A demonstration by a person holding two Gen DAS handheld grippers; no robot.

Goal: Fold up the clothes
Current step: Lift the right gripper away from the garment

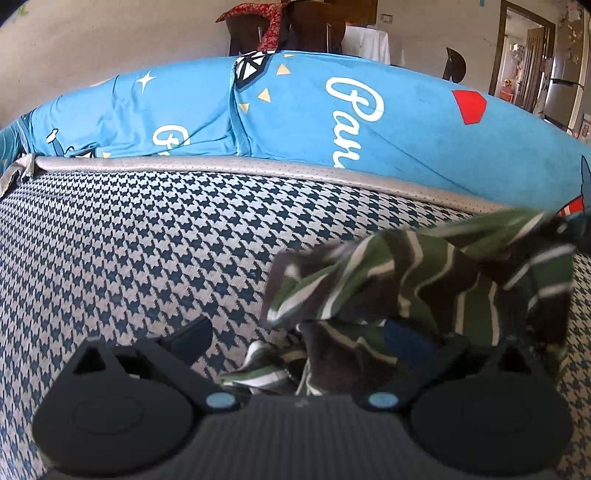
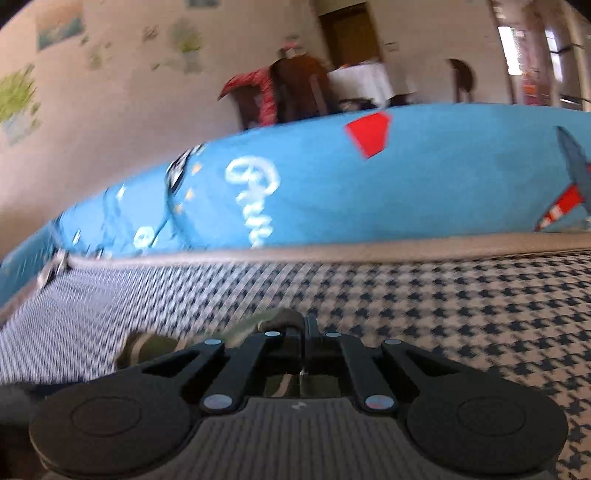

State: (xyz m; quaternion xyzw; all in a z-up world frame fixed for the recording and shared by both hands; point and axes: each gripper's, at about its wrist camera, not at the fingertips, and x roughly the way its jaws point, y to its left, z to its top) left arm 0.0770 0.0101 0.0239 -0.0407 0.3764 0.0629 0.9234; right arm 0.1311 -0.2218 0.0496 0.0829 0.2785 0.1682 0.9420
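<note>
Your left gripper (image 1: 299,339) fills the bottom of its own view, with the jaws wide apart. One finger (image 1: 192,336) stands bare at about 8 o'clock. The other one, at 5 o'clock, is mostly covered by the garment (image 1: 406,280). The cloth hangs over it, and the pads do not press on anything.

The garment is green and dark with thin white stripes, crumpled and a little blurred. It lies from the centre of the left view toward 3 o'clock, and its far end rises toward the frame edge at 2 o'clock. A small part rests on the seat (image 1: 129,240) at 6 o'clock, just in front of the gripper.

Your right gripper (image 2: 306,328) has its jaws together and is clamped on the garment (image 2: 147,349). The cloth bunches right at the tips and runs off toward 8 o'clock in that view, which is blurred.

Under everything is the seat, with a dark and white houndstooth pattern. Behind it, from 9 to 3 o'clock, runs a blue cover (image 1: 295,122) with white letters. At 12 o'clock, beyond it, is a chair (image 1: 314,26) with a red cloth (image 1: 258,18) on it.
</note>
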